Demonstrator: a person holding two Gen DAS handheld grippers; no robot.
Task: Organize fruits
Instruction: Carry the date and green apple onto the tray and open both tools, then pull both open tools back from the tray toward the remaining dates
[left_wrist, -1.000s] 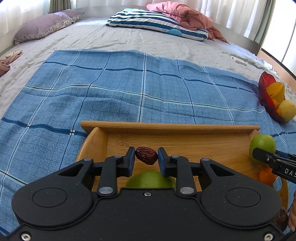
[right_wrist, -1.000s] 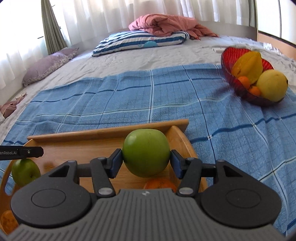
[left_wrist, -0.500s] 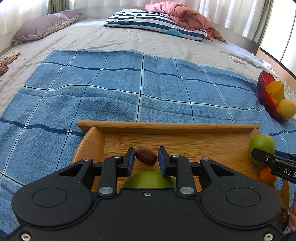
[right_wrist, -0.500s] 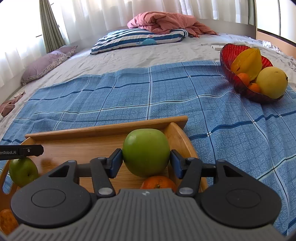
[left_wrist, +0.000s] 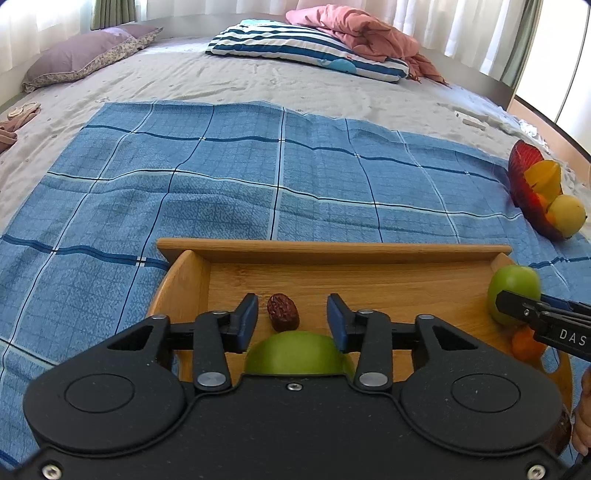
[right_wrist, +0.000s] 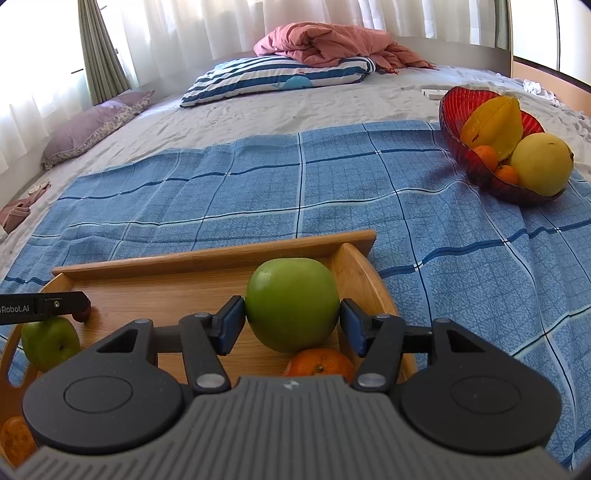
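A wooden tray (left_wrist: 332, 251) lies on a blue checked cloth. My left gripper (left_wrist: 291, 317) is open above it; a brown dried date (left_wrist: 283, 312) lies on the tray floor between the fingers, touching neither. A green apple (left_wrist: 295, 354) sits just under the left gripper body. My right gripper (right_wrist: 291, 321) is shut on another green apple (right_wrist: 291, 302) at the tray's right end (right_wrist: 354, 254), with an orange (right_wrist: 319, 363) below it. In the left wrist view that apple (left_wrist: 513, 291) shows at the far right.
A red glass bowl (right_wrist: 454, 129) holding a starfruit, small oranges and a yellow fruit stands on the cloth at the right. A second green apple (right_wrist: 50, 341) and an orange (right_wrist: 14, 439) lie at the tray's left end. Pillows and a pink blanket lie far back on the bed.
My left gripper has opened and let go of the date, which now lies on the tray. My right gripper still holds its apple, almost in the same place.
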